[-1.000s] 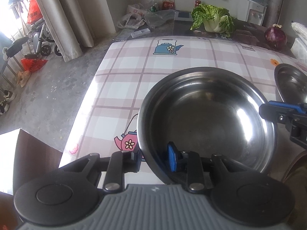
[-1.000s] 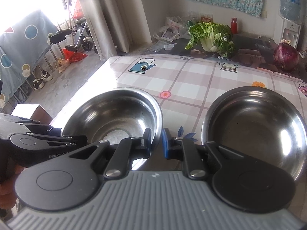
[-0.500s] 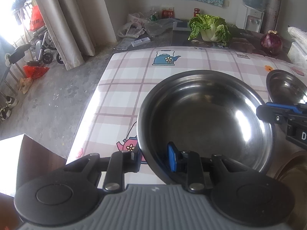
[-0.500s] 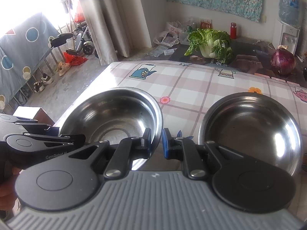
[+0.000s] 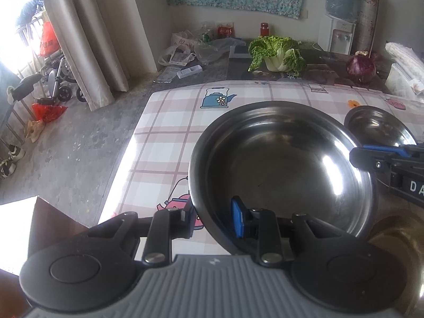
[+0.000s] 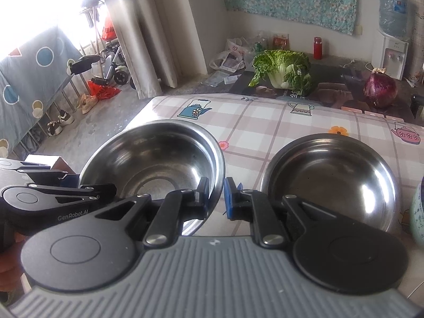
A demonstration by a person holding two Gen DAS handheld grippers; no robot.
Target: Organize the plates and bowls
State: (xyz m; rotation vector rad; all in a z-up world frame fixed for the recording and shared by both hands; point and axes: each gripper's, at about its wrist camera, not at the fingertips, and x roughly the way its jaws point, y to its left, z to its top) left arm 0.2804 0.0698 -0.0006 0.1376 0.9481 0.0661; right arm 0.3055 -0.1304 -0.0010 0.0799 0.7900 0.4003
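Note:
A large steel bowl (image 5: 281, 164) is held above the checked tablecloth (image 5: 169, 137). My left gripper (image 5: 212, 217) is shut on its near rim. My right gripper (image 6: 216, 198) is shut on the same bowl (image 6: 156, 159) at its right rim; that gripper shows at the right edge of the left wrist view (image 5: 381, 159). A second steel bowl (image 6: 331, 180) sits on the table to the right; it also shows in the left wrist view (image 5: 379, 127).
A cabbage (image 6: 283, 69) and a purple onion (image 6: 380, 90) lie at the table's far end. A patterned cup edge (image 6: 417, 212) is at the right. The table's left edge (image 5: 132, 143) drops to the floor. A brown box (image 5: 47, 220) stands below.
Both grippers have lifted the large bowl higher; the table and the second bowl look farther below. Both grips are unchanged.

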